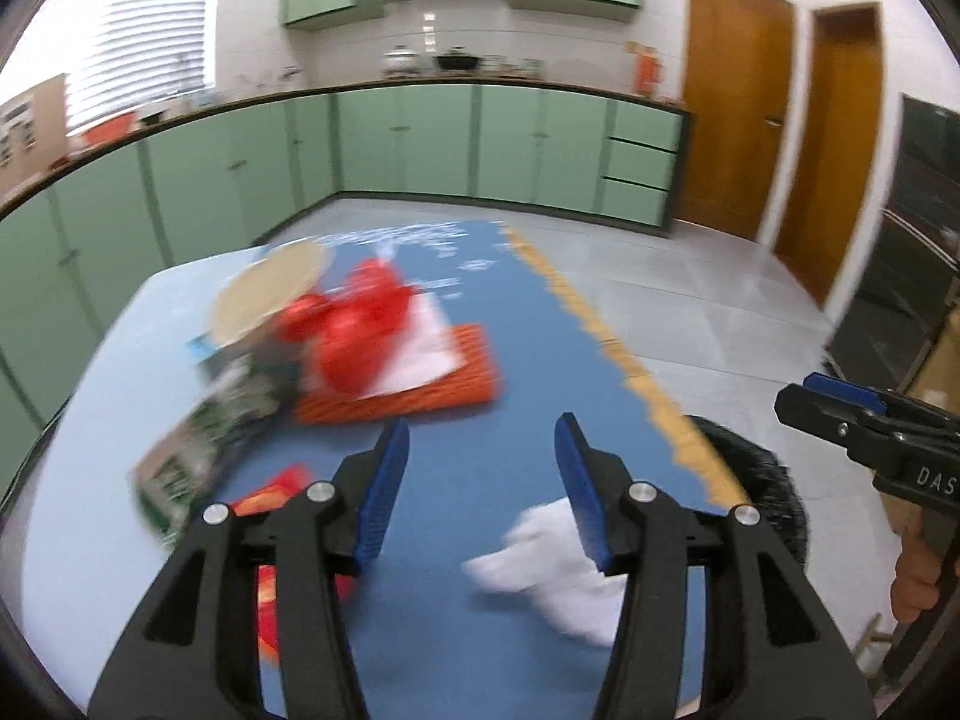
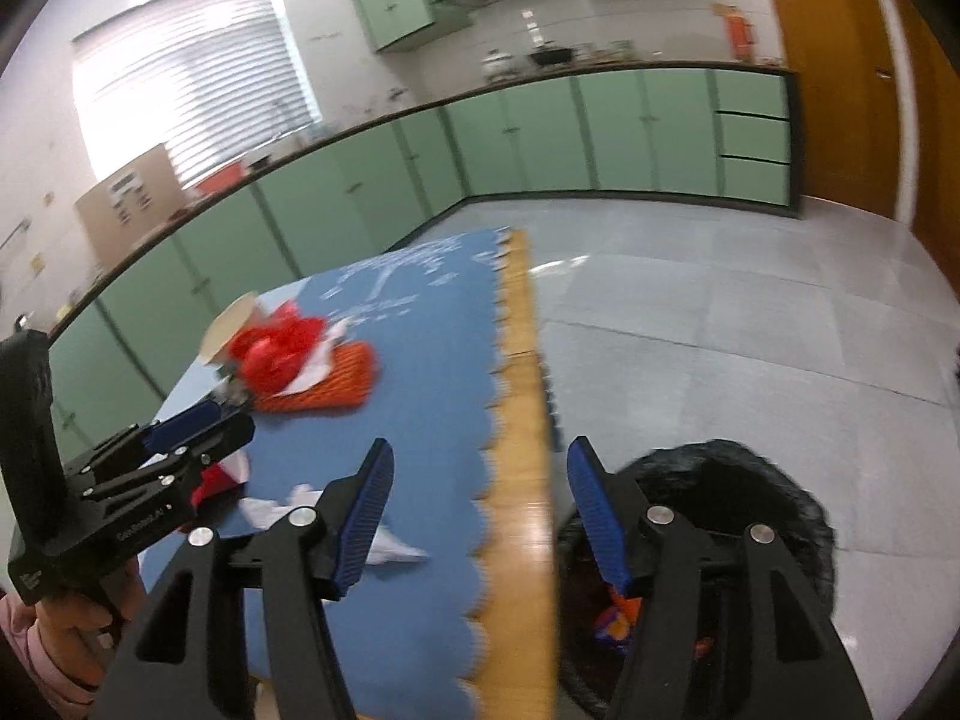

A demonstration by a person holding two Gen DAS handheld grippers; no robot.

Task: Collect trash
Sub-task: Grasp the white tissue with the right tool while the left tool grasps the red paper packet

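White crumpled tissue [image 1: 552,570] lies on the blue-covered bench [image 1: 480,438], just beside the black trash bin [image 2: 720,480]. Soft and light, it should pinch anywhere along a raised fold. Left gripper [image 1: 483,480] and right gripper [image 2: 480,504] both gape empty.

A blue tablecloth [image 1: 480,444] with a scalloped edge is covering the yellow table [image 2: 522,480]. A red bag [image 1: 354,330] is lying on an orange ribbed mat [image 1: 432,390]; a white tissue [image 1: 558,570] is showing nearby.

Glossy tiled floor [image 2: 720,312], matt blue cloth [image 1: 480,468]
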